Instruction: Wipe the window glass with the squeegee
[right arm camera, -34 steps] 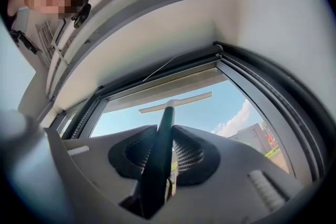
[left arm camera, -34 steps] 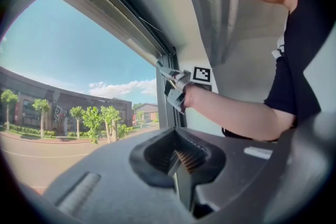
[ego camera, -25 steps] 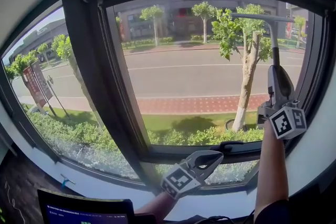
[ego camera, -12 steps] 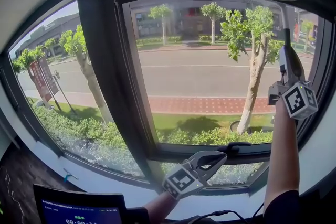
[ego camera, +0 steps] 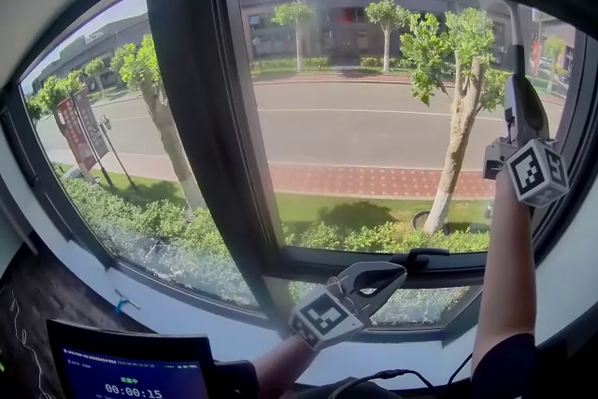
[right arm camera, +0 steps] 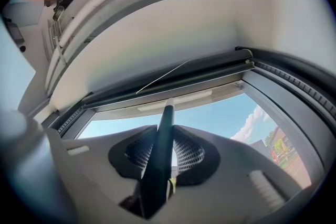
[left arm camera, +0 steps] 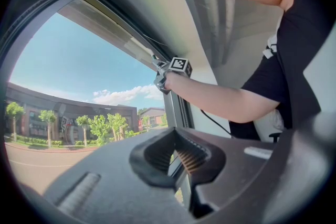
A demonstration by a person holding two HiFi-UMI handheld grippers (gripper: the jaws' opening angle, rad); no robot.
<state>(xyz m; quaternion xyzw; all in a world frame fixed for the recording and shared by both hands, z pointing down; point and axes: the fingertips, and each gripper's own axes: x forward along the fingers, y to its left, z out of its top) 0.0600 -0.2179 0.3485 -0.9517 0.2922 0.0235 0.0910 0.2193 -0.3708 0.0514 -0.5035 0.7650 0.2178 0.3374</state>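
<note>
**Right hand-held gripper** (ego camera: 517, 107), raised at the right side of the window glass (ego camera: 374, 126), its jaws closed on the dark handle of the squeegee (right arm camera: 161, 136). The handle runs up between the pads to a pale blade (right arm camera: 173, 103) lying crosswise near the top of the pane, just under the upper frame (right arm camera: 173, 78).

**Left hand-held gripper** (ego camera: 397, 274), low by the sill, jaws together with nothing between them.

**Risks.**
- The grip sits far down a long handle, so pressure at the blade may be uneven. One end could lift and leave streaks.
- The handle could also twist in the pads if the blade drags on dry glass.
- With the blade so near the upper frame and the right-hand jamb, it may catch on either at the start of a stroke.

**Not resolved.** In the head view the blade is barely distinguishable against the bright pane. Neither view shows whether its edge touches the glass. The sill below the left hand-held gripper is partly cut off.
</note>
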